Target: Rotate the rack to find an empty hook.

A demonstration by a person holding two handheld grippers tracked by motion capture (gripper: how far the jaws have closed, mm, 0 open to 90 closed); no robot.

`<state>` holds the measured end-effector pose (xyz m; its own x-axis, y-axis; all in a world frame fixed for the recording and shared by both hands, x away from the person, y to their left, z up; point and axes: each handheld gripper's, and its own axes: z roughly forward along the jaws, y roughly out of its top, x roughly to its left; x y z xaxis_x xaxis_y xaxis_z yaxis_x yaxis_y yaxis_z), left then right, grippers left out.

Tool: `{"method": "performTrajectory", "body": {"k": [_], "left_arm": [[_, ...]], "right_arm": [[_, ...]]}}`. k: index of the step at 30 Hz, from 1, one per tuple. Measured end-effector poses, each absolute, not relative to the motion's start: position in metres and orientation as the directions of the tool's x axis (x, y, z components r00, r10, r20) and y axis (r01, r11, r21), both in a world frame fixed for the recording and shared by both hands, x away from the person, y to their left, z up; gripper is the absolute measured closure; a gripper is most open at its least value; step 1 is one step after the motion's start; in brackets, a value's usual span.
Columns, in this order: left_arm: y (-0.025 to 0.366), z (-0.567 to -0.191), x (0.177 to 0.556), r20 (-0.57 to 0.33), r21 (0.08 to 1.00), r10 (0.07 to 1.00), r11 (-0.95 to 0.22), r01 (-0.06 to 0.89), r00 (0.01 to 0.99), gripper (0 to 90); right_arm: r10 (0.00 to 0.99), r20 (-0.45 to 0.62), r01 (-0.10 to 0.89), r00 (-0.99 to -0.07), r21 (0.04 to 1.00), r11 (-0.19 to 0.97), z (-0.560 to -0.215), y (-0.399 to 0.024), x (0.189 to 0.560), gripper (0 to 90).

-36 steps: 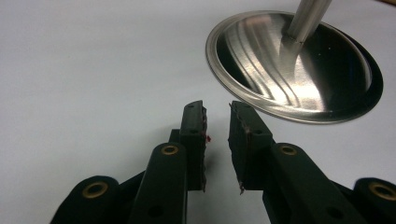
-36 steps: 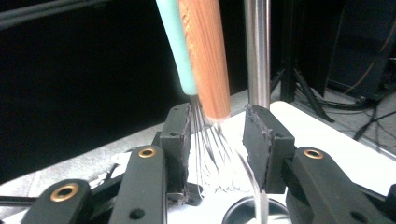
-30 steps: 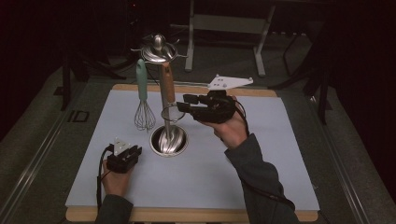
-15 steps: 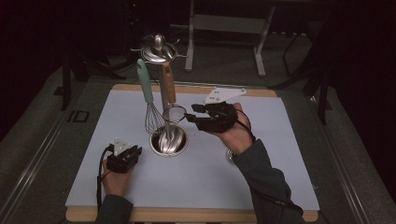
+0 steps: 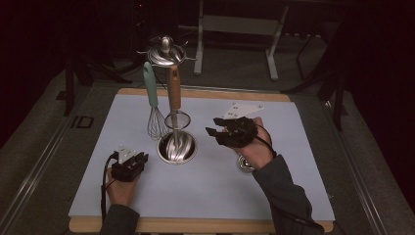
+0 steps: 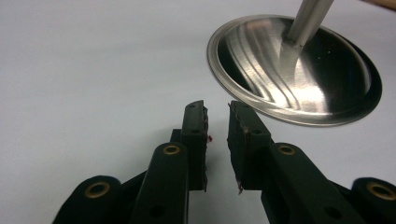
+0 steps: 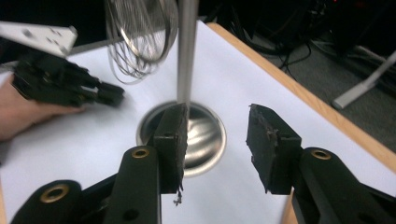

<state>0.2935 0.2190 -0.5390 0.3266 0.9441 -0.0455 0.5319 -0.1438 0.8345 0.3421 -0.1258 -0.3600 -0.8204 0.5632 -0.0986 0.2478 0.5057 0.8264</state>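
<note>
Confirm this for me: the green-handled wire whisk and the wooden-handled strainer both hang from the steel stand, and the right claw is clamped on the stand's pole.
Not quite. The green-handled wire whisk and wooden-handled strainer do hang from the steel stand, but the right claw is not clamped on the pole. The right gripper view shows its jaws spread wide and empty, with the pole farther off, behind them.

Stand base [image 6: 299, 70]: polished metal, mirror-glossy, streaked reflections. Post [image 7: 187, 51] rising from it: smooth brushed metal. Whisk [image 5: 155, 122] beside post: thin shiny wire loops, matt mint handle. Strainer handle [image 5: 174, 88] nearer post: wood. Table cover [image 5: 274, 196] under base: matt, smooth, pale. Left gripper [image 6: 217, 122] near base: matt black, rough-edged pads.
</note>
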Motion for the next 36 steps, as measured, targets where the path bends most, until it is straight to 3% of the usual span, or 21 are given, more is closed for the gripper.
{"method": "performTrajectory", "body": {"k": [8, 21, 28, 36], "left_arm": [[0.211, -0.513, 0.280, -0.069, 0.903, 0.933, -0.092, 0.419, 0.354, 89.9], [0.202, -0.417, 0.260, -0.047, 0.993, 0.903, -0.002, 0.115, 0.427, 90.0], [0.202, -0.359, 0.257, -0.011, 0.999, 0.899, 0.031, -0.038, 0.438, 90.0], [0.189, -0.310, 0.261, 0.032, 0.989, 0.895, 0.037, -0.146, 0.445, 90.0]], "right_arm": [[0.613, -0.102, 0.287, -0.784, 0.815, 0.503, -0.387, -0.157, 0.339, 57.2], [0.691, -0.083, 0.402, -0.718, 0.760, 0.510, -0.439, -0.210, 0.325, 54.8], [0.744, 0.015, 0.487, -0.668, 0.764, 0.422, -0.466, -0.244, 0.311, 55.3], [0.790, 0.027, 0.518, -0.612, 0.769, 0.375, -0.467, -0.272, 0.304, 54.6]]}}
